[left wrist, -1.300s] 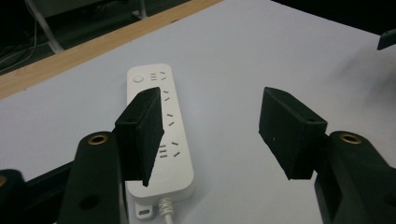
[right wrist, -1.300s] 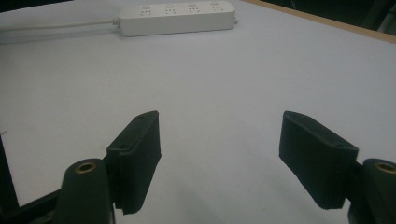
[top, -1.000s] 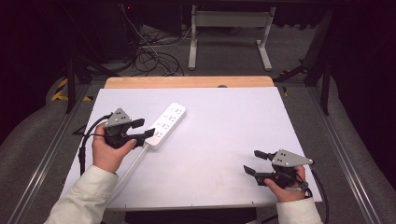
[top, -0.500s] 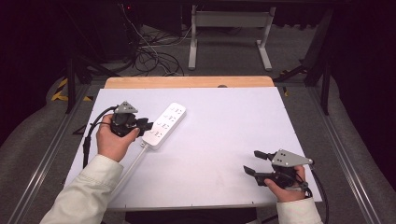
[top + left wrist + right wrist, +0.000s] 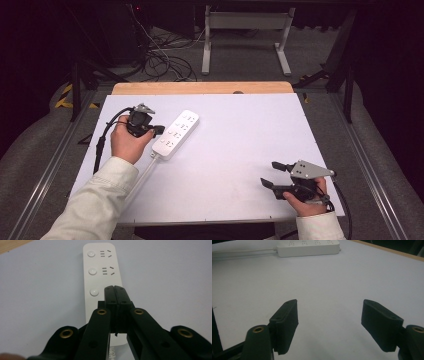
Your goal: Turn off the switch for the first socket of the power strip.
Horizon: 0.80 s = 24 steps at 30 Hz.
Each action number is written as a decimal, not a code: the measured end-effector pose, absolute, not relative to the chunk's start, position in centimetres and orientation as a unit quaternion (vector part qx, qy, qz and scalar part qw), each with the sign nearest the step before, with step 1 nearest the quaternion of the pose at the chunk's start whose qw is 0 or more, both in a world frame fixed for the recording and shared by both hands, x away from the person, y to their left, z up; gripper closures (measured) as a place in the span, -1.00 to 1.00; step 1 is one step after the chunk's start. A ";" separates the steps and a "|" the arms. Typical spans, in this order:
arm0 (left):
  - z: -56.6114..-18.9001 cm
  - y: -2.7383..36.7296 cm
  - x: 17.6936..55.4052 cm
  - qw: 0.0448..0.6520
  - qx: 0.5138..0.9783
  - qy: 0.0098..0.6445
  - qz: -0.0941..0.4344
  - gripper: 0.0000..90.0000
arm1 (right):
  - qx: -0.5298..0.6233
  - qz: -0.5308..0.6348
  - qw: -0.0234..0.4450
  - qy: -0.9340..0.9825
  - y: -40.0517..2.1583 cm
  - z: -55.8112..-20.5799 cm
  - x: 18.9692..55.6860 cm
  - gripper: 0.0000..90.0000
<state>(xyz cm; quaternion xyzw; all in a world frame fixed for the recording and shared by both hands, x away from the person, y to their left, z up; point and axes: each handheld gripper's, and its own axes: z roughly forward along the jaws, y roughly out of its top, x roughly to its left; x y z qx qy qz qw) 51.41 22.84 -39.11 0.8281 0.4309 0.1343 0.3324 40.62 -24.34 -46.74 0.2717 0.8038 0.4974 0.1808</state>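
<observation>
A white-topped table [image 5: 235,145] with a wooden far edge stands in a dark room, cables and a metal stand on the grey floor behind it. The left gripper [image 5: 159,130], jaws just closed together on nothing, hovers over the near end of the white power strip [image 5: 176,134] lying left of centre. The right gripper [image 5: 273,174] rests at the near right corner, jaws wide; no writing is legible.

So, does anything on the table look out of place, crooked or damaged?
Nothing looks damaged or spilled. The power strip lies at a slant across the table rather than square to its edges. The left gripper is shut, its tips over the strip; the right gripper is open with nothing between its jaws.
</observation>
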 end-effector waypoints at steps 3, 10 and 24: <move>-39.3 22.7 51.9 0.323 0.826 0.443 0.129 0.99 | 0.271 0.497 0.180 0.804 -24.3 -46.8 40.6 -0.33; -39.5 22.1 52.9 0.291 0.831 0.460 0.115 0.99 | 0.269 0.497 0.179 0.805 -24.3 -46.8 40.7 -0.33; -40.6 22.0 54.6 0.237 0.831 0.497 0.085 0.99 | 0.265 0.495 0.174 0.809 -24.3 -46.9 40.7 -0.33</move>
